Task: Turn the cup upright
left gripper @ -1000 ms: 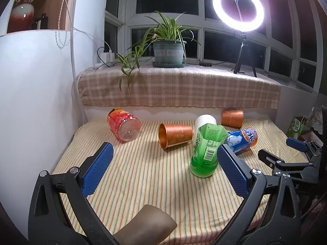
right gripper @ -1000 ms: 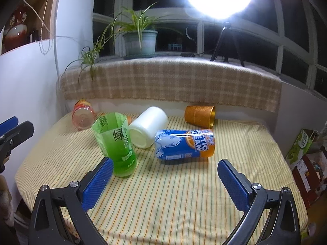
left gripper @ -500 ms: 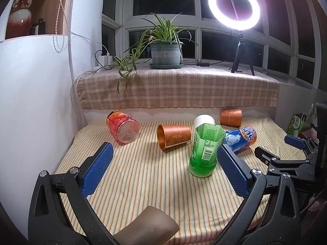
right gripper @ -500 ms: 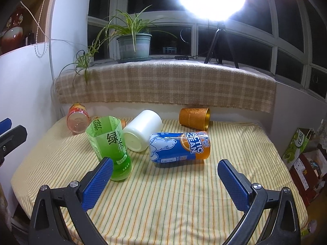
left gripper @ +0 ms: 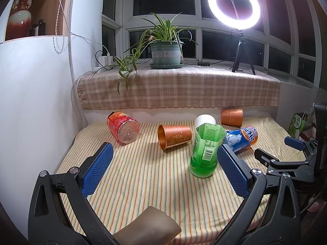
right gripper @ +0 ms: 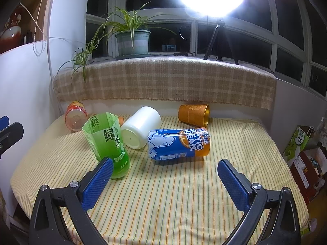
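Several cups sit on the striped tablecloth (left gripper: 155,175). A green cup (left gripper: 205,149) (right gripper: 107,143) stands upright. On their sides lie a copper cup (left gripper: 173,136), a red cup (left gripper: 122,127) (right gripper: 75,116), a white cup (right gripper: 141,130), a blue and orange cup (right gripper: 179,144) (left gripper: 241,138) and a second copper cup (right gripper: 194,115) (left gripper: 232,116). My left gripper (left gripper: 162,169) is open and empty, near the front edge. My right gripper (right gripper: 163,180) is open and empty, in front of the blue cup.
A brown rounded object (left gripper: 149,227) lies at the near table edge under my left gripper. A plaid-covered sill (left gripper: 177,89) behind carries a potted plant (left gripper: 166,51) and a ring light (left gripper: 234,4). A white wall (left gripper: 34,102) is left. Boxes (right gripper: 302,149) stand right.
Both grippers have drawn back a little from the cups and risen slightly. The cups have not moved. Both grippers stay open.
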A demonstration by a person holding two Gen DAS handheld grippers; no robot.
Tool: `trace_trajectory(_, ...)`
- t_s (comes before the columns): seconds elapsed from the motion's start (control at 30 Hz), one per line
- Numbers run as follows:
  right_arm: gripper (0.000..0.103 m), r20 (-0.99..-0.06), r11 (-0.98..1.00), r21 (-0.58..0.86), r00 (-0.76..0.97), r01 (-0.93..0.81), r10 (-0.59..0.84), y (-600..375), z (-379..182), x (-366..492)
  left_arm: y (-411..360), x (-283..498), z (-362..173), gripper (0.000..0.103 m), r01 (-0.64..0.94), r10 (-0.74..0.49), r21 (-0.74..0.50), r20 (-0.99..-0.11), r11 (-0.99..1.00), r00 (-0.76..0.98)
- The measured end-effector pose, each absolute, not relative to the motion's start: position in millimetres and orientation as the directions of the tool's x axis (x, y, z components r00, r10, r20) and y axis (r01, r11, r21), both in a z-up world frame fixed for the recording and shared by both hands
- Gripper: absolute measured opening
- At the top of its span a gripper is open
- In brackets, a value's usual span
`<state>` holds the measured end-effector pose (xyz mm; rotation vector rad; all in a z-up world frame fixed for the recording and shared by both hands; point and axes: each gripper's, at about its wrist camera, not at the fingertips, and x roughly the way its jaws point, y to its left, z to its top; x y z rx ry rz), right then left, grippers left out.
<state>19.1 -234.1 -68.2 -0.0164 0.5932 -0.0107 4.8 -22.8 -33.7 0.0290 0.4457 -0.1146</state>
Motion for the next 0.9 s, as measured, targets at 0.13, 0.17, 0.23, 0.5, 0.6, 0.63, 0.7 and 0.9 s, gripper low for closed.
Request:
trace_trajectory(0.13,0.103,-0.562,1.0,-0.016,0.827,0.007,-0.015,-234.3,-68.9,19.4,-22.7,4.6,-33.4,0.103,0.117,-0.105,0.001,-0.429,0.993,0.897)
trace_trajectory(0.17,0.103,-0.562,1.0,-0.016,0.827,0.006,-0.014,-234.5,-68.9,19.6,-22.9,4.7,-33.5,0.103,0.118,-0.106,0.001,-0.429,0.993,0.897)
trace_trajectory(0.23,0.103,-0.563,1.0,-0.016,0.826,0.004,-0.012,-234.7,-68.8,19.7,-22.7,4.7,-33.7,0.103,0.116,-0.104,0.002,-0.429,0.993,0.897)
trace_trajectory(0.5,0.103,-0.566,1.0,-0.018,0.824,0.0,-0.01,-234.1,-70.2,20.2,-22.2,5.3,-33.5,0.103,0.116,-0.104,0.002,-0.43,0.993,0.897)
trace_trajectory(0.6,0.103,-0.568,1.0,-0.021,0.823,-0.002,-0.01,-232.4,-70.8,20.2,-20.4,5.3,-33.5,0.103,0.113,-0.102,0.001,-0.427,0.994,0.899)
trace_trajectory(0.63,0.103,-0.568,1.0,-0.022,0.823,-0.003,-0.01,-231.8,-70.6,20.5,-18.8,5.6,-33.7,0.103,0.111,-0.101,0.0,-0.427,0.994,0.899)
trace_trajectory(0.7,0.103,-0.57,1.0,-0.023,0.822,-0.005,-0.009,-231.0,-70.9,21.0,-18.3,5.9,-33.9,0.103,0.11,-0.1,0.0,-0.427,0.994,0.899)
trace_trajectory(0.9,0.103,-0.575,1.0,-0.024,0.818,-0.005,-0.009,-229.7,-71.2,22.2,-13.2,6.1,-33.6,0.103,0.106,-0.098,-0.005,-0.425,0.994,0.9)
